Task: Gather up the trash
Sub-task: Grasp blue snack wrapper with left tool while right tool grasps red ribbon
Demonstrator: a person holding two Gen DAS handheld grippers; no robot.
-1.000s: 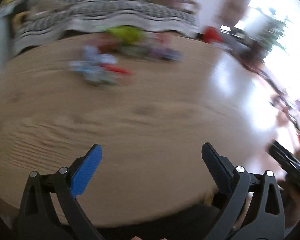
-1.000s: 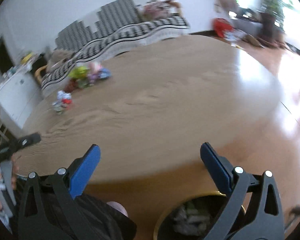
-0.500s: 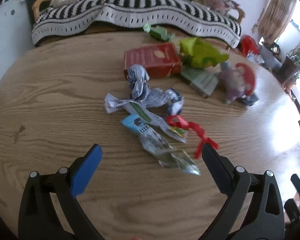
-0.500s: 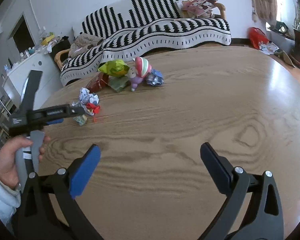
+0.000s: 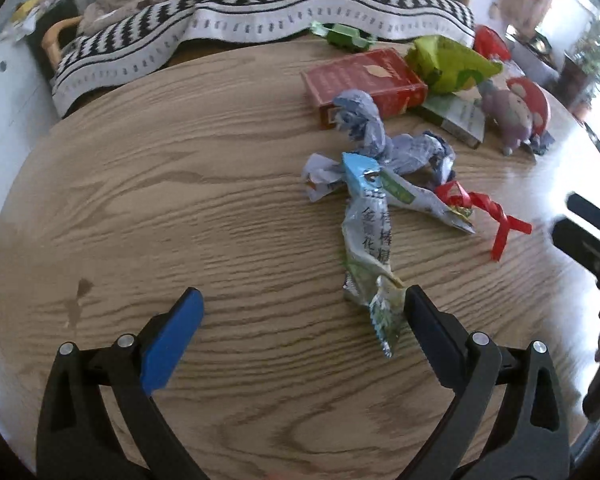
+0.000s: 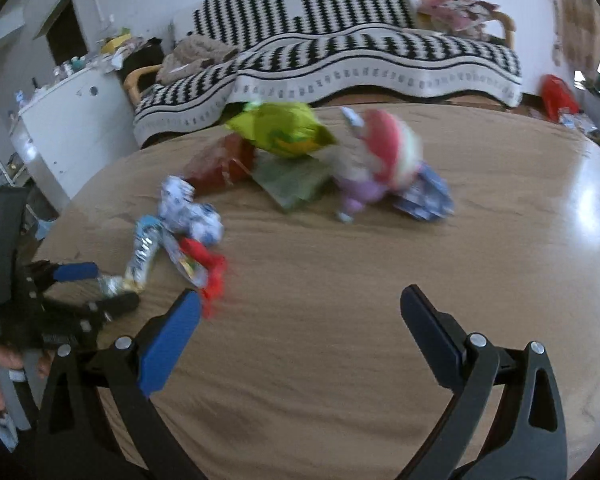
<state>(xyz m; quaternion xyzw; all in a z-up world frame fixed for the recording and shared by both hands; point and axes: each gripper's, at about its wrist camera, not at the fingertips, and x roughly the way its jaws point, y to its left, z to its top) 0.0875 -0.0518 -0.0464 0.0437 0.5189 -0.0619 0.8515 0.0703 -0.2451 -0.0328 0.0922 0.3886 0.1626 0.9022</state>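
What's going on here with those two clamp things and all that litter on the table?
A person holds a two-finger gripper in each hand and is clearing trash off a round wooden table. The left gripper, jaws open, is closing in on a long crinkled snack wrapper, one finger right beside its near end. The right gripper hovers open, holding nothing. A red box, a green bag and a plush toy lie farther back.
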